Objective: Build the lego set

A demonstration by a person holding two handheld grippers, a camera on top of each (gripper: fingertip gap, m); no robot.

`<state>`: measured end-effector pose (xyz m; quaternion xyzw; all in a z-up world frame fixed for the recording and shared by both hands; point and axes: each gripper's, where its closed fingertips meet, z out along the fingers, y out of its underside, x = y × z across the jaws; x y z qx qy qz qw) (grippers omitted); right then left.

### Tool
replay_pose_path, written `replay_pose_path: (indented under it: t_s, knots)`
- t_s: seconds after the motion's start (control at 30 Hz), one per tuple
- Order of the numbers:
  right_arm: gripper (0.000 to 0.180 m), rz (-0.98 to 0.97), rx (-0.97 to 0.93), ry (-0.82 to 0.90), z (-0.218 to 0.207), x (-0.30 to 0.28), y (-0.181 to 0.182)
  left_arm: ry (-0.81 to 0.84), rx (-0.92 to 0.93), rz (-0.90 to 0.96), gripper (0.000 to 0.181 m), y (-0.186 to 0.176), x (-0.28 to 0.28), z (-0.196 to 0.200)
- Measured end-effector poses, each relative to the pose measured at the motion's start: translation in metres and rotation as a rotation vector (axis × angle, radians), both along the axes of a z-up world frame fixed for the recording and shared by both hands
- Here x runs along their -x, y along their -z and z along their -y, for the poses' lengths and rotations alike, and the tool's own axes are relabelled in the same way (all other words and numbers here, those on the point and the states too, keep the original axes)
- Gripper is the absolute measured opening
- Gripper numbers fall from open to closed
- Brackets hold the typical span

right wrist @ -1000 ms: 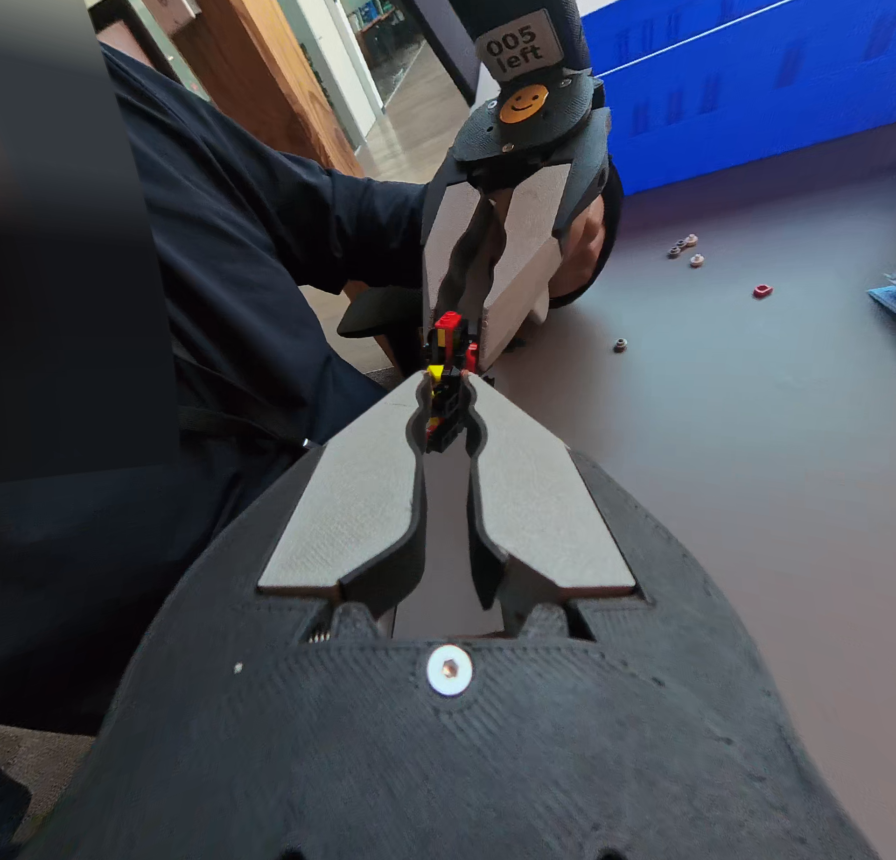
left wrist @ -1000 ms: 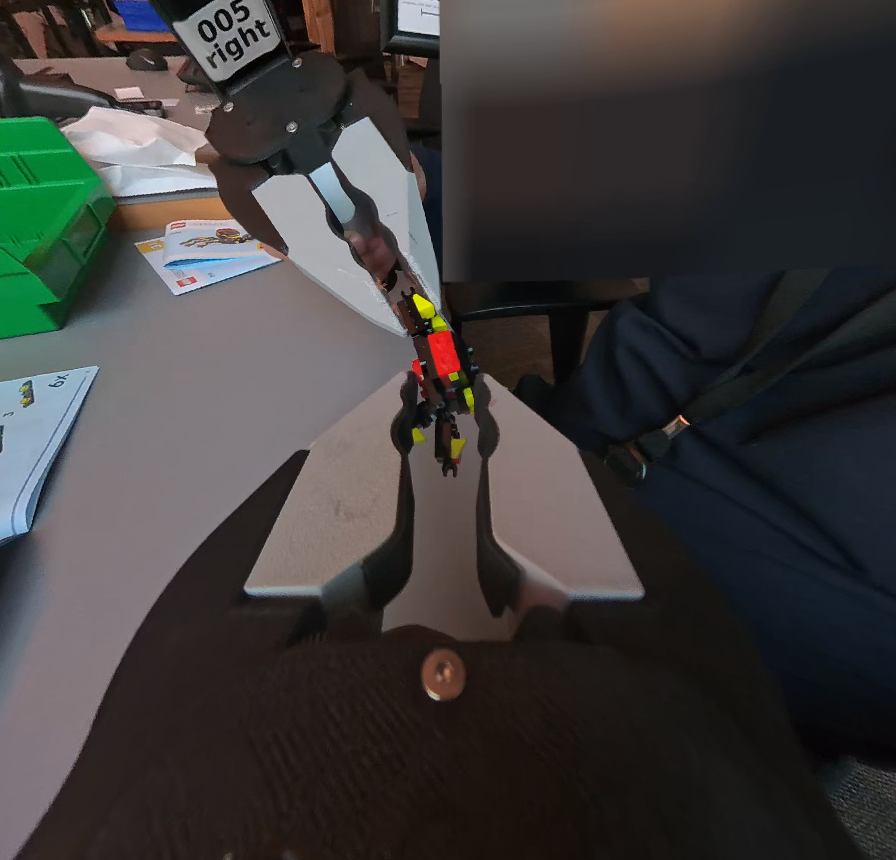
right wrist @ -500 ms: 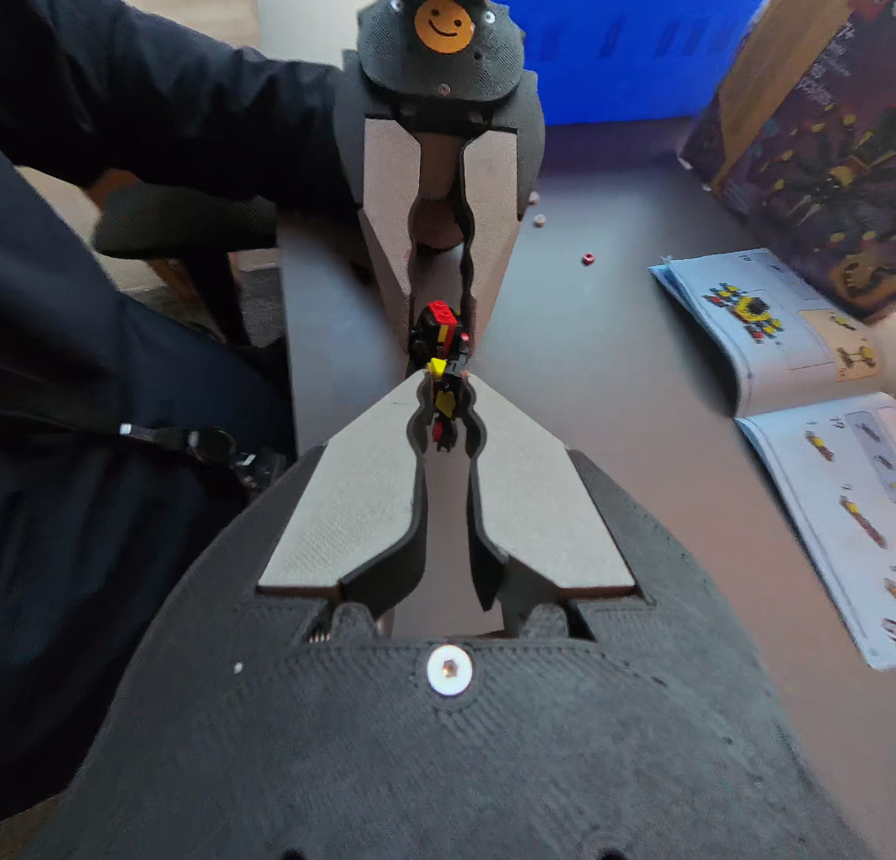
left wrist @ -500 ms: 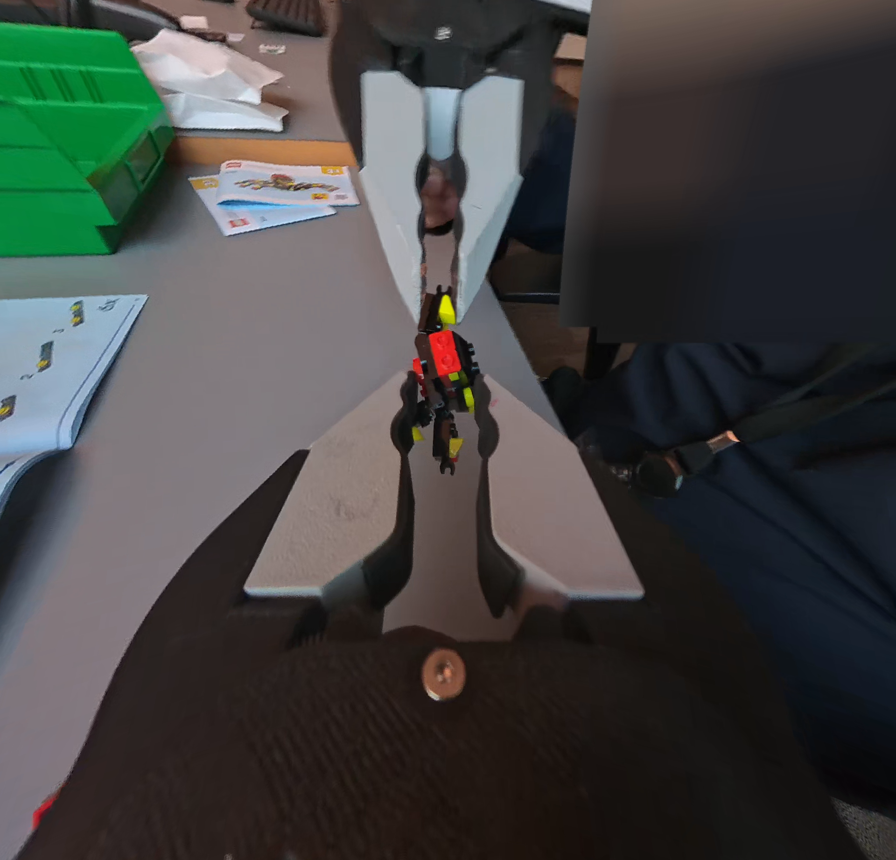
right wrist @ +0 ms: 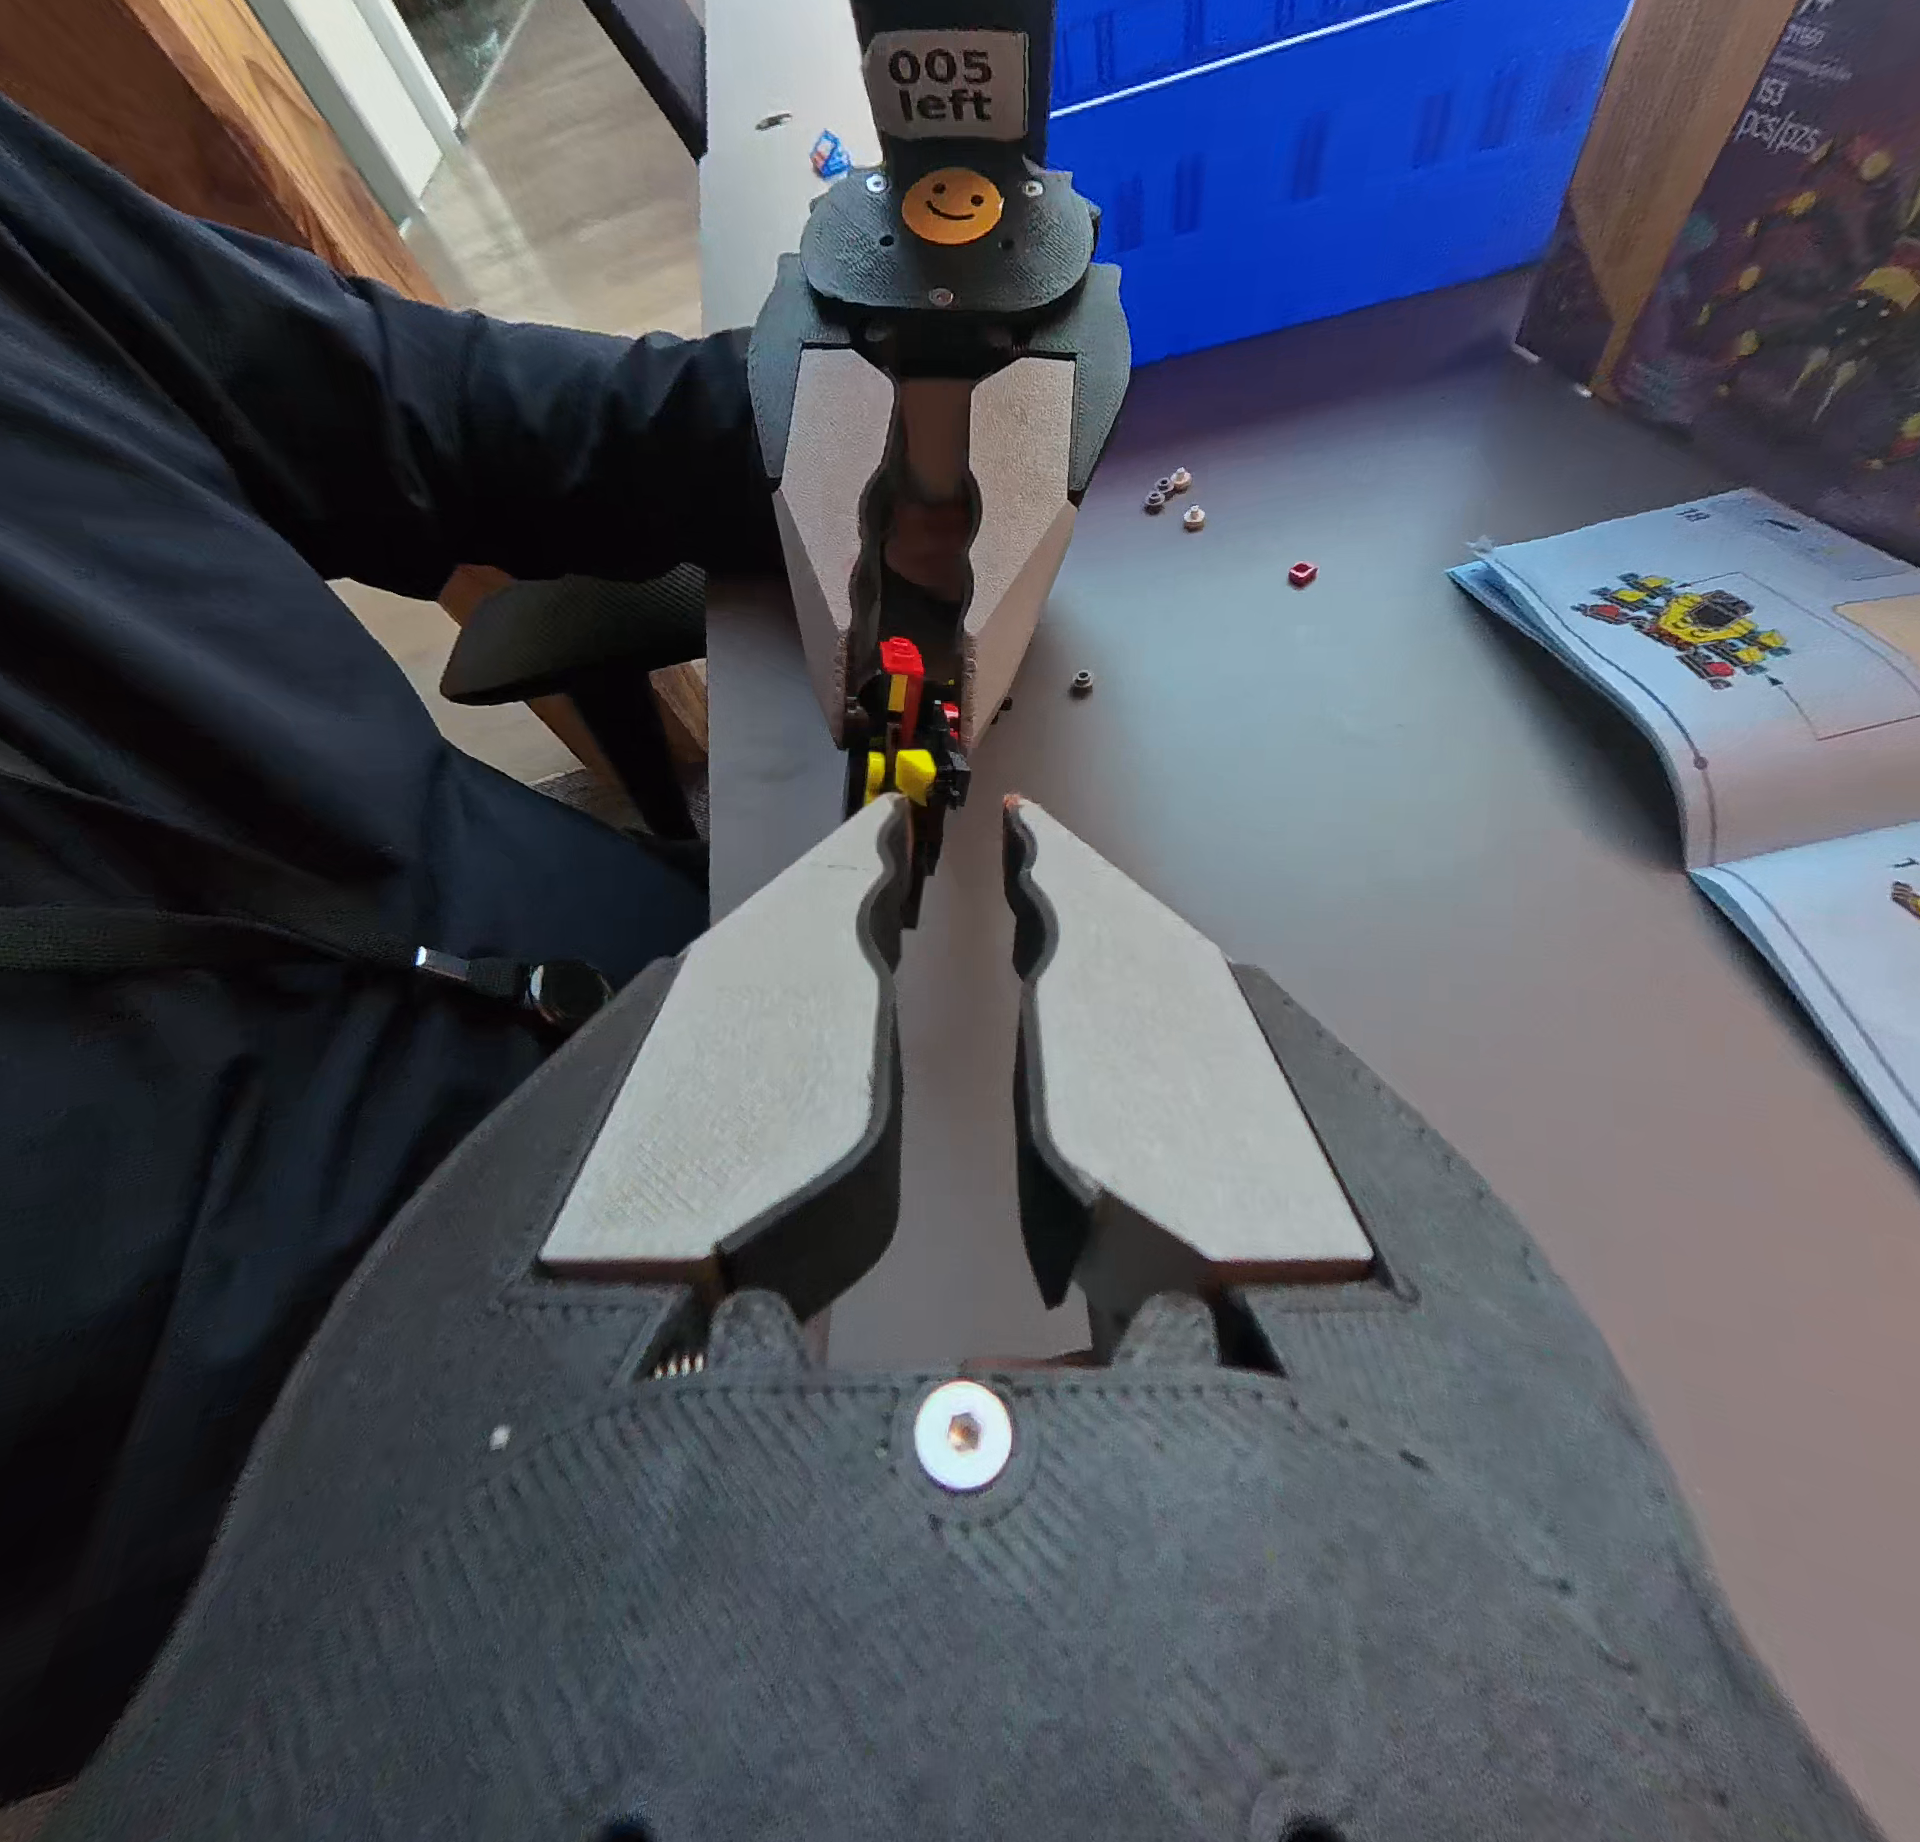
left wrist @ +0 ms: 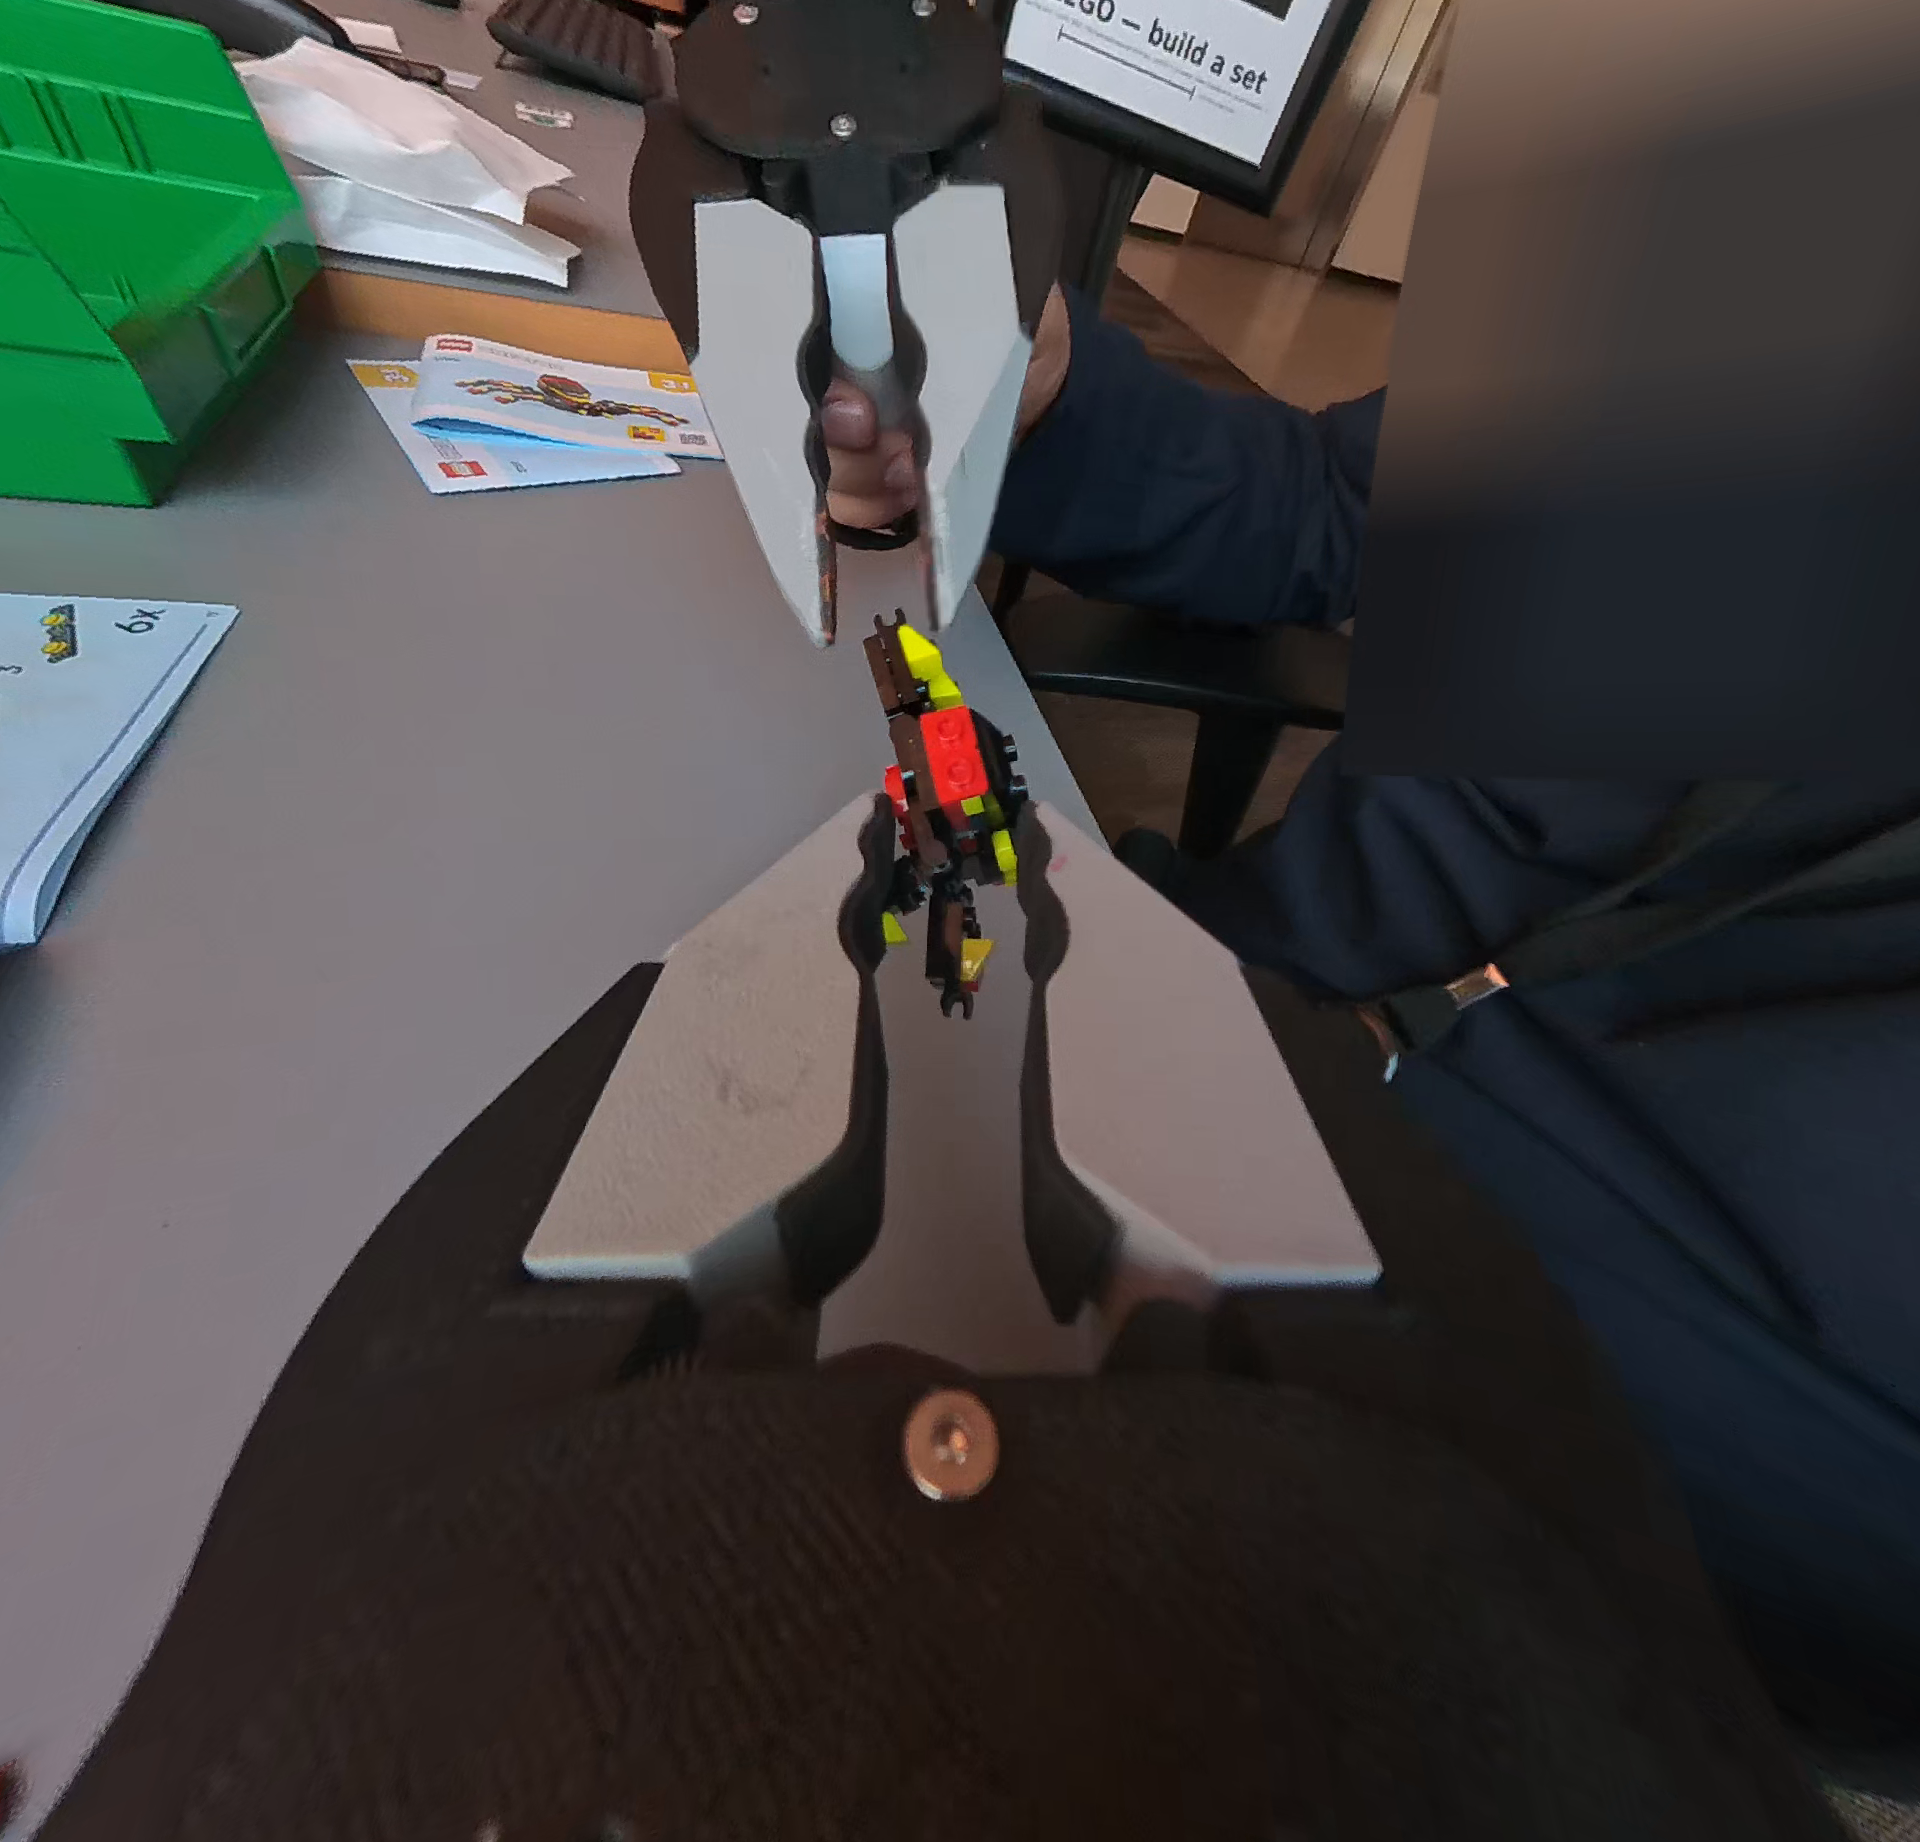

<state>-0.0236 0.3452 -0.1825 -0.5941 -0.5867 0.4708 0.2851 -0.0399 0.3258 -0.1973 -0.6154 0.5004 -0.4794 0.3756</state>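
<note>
One small lego model, red, yellow and black, held above the tabletop edge.
Left gripper fingers clenched on the model's lower part; right gripper fingers parted, its left finger just beside the model's top end. Near: loose small pieces, open instruction booklet, blue bin, green bin.

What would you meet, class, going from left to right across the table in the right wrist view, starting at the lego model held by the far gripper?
lego model → lone grey stud → cluster of small round pieces → small red piece → open instruction booklet
</note>
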Motion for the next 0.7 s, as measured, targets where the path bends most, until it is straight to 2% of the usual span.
replay_pose_path:
  t_s: [0.1,0.23,0.3,0.43,0.5,0.57,0.7]
  knots:
    - [0.026,-0.031,0.069,-0.029,0.003,0.0,-0.002,-0.003,0.003,-0.006,0.02,0.001,0.0,0.0]
    - [0.026,-0.01,0.098,-0.03,0.006,0.006,0.007,0.015,-0.001,-0.005,0.02,0.001,-0.002,0.003]
    - [0.025,-0.005,0.108,-0.049,0.009,0.009,0.009,0.028,-0.015,-0.017,0.02,0.002,-0.004,0.006]
    - [0.01,-0.031,0.192,-0.17,0.025,0.006,0.009,0.067,-0.039,-0.028,0.02,0.003,-0.005,0.014]
    - [0.01,-0.04,0.264,-0.22,0.029,0.005,0.011,0.085,-0.064,-0.041,0.02,0.005,-0.006,0.018]
    - [0.02,-0.045,0.322,-0.235,0.027,0.005,0.015,0.105,-0.076,-0.046,0.02,0.005,-0.006,0.022]
    - [0.014,-0.058,0.323,-0.218,0.022,0.005,0.018,0.115,-0.057,-0.045,0.02,0.006,-0.006,0.023]
